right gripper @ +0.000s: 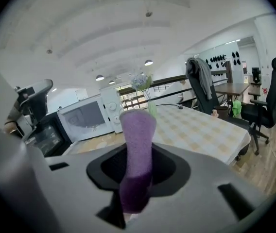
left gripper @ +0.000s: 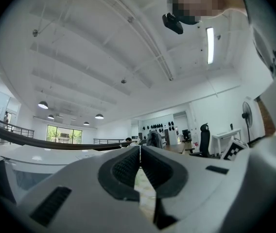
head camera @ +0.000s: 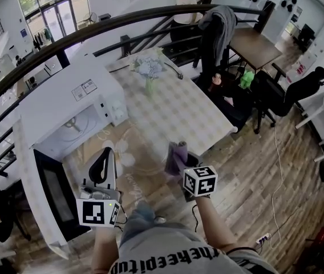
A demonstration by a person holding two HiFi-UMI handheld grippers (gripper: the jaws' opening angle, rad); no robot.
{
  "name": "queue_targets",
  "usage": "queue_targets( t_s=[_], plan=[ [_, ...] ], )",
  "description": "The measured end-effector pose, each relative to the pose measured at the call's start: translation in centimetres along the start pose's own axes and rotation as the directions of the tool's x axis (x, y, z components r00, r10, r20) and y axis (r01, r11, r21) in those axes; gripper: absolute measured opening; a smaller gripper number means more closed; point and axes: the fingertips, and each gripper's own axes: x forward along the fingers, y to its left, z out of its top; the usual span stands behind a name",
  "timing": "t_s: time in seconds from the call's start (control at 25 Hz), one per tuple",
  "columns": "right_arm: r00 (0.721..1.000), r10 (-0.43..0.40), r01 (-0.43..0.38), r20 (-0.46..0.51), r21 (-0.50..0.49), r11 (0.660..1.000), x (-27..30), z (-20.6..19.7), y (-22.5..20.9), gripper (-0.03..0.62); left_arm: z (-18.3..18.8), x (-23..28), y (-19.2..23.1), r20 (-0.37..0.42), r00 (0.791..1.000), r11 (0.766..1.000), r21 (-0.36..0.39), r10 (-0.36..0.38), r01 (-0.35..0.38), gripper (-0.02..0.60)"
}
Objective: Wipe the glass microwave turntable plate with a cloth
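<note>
Nearest to me, my left gripper [left gripper: 139, 150] has its jaws pressed together with nothing between them, and it tilts up towards the ceiling. My right gripper [right gripper: 138, 161] is clamped on the purple cloth [right gripper: 138, 135], which stands up out of the jaws as a folded strip. In the head view both grippers hang over the near edge of the table [head camera: 207, 119], with the cloth just ahead of the right one. The glass turntable plate [head camera: 133, 163] lies flat on the table between and just beyond the grippers. It shows only as a faint clear disc with pale glints, so I can't trace its rim exactly. Beyond it on the left sits the white microwave [head camera: 65, 116], its dark door [head camera: 51, 196] swung open towards me. Farther along the table is a vase of pale flowers [head camera: 149, 70].

I judge the wipe not yet begun: the cloth is in hand and no contact shows. Next I need to lower the right gripper until the cloth lies on the glass, and perhaps open the left to steady the rim
</note>
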Motion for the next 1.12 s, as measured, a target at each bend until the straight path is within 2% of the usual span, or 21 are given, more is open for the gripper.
queue_targets(
  t_s=[0.28,0.56,1.12],
  plan=[
    [0.994,-0.012,0.021,0.112,-0.078,0.997,-4.2,3.2,0.6,0.110,1.0,-1.0,-1.2,0.001,1.000,1.000,0.006,0.009,-0.009,0.011],
    [0.975,-0.007,0.035,0.221,-0.121,0.992,-8.2,6.0,1.6,0.110,1.9,-2.3,-1.9,0.008,1.000,1.000,0.004,0.020,-0.020,0.011],
    [0.908,0.004,0.095,0.419,-0.216,0.972,-15.8,10.8,4.7,0.109,3.6,-5.3,-2.4,0.037,0.998,0.999,0.005,0.043,-0.043,0.011]
  ],
)
